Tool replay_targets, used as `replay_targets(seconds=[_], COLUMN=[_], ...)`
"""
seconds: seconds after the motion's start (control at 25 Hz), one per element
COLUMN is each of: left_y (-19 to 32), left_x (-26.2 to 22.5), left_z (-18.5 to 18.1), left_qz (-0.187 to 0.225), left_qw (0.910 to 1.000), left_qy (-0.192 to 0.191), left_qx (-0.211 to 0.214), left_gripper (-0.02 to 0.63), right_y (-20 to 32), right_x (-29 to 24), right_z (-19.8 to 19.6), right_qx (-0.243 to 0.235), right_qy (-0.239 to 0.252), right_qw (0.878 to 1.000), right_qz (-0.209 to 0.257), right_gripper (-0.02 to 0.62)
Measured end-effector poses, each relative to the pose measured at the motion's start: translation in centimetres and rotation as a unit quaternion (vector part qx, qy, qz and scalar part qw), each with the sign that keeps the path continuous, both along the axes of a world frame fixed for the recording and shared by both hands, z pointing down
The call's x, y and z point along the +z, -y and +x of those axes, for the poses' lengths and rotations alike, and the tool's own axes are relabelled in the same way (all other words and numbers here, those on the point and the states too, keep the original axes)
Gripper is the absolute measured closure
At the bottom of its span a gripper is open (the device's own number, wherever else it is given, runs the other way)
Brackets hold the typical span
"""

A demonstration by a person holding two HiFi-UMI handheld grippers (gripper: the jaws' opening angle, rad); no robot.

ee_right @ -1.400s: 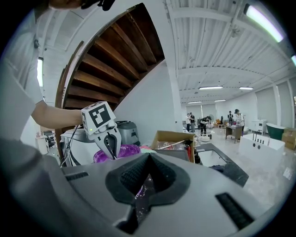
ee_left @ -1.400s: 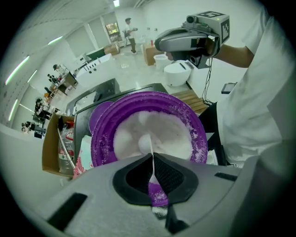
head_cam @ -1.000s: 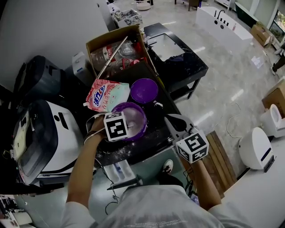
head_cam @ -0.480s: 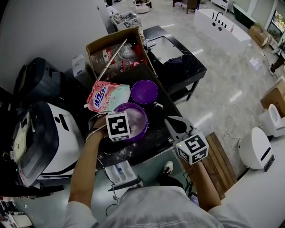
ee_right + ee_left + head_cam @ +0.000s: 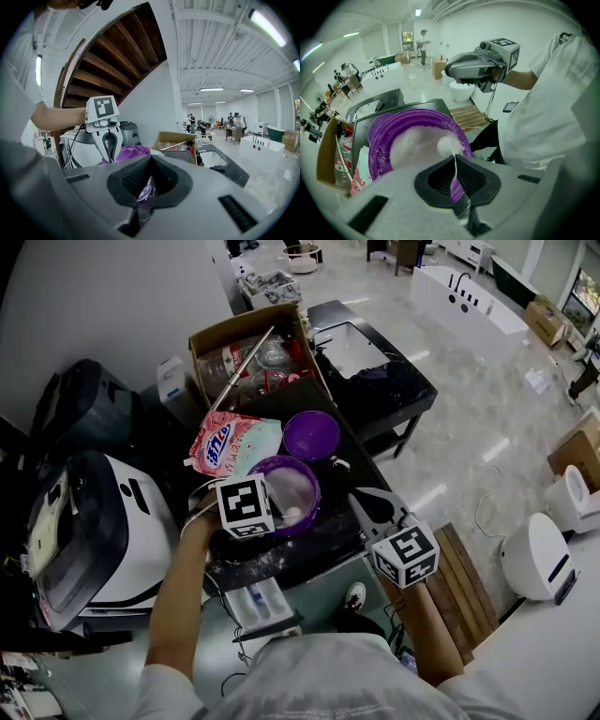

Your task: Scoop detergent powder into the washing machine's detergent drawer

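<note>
Fingers [image 5: 436,180] of left gripper [image 5: 455,163] pinch the scoop [image 5: 449,146] handle, head in purple bowl [image 5: 378,143]; right gripper [image 5: 147,180] clenched.

Spoon [image 5: 292,515] now bared in bowl [image 5: 314,486]

The head view is dim and underexposed, with pale glare on the floor [image 5: 469,409] beyond the right gripper [image 5: 356,498]. Both gripper views bend and blacken at the corners. A ceiling strip light [image 5: 267,27] burns above the right gripper; ahead of the left gripper [image 5: 456,159] the white spoon [image 5: 449,146] washes into the powder [image 5: 415,145].
</note>
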State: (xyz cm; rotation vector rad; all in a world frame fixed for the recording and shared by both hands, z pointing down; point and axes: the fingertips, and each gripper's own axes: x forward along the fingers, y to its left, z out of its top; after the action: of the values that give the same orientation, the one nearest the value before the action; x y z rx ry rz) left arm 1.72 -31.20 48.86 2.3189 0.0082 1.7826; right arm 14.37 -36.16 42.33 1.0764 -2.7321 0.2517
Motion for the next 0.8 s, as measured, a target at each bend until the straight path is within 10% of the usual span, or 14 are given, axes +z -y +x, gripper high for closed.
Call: replay_targets(seconds=[0.8], left_y=[0.8], left_x=[-1.4], left_z=[-1.5], left_qz=[0.019], left_qw=[0.9861], left_qy=[-0.098], left_qx=[-0.133], left_gripper=[0.592], right_y=[-1.5], right_x=[-0.8], right_z=[-1.4], right_qx=[-0.006], right_qy=[0.007], right_qw=[1.000], right_qz=[0.006], right_gripper=[0.591])
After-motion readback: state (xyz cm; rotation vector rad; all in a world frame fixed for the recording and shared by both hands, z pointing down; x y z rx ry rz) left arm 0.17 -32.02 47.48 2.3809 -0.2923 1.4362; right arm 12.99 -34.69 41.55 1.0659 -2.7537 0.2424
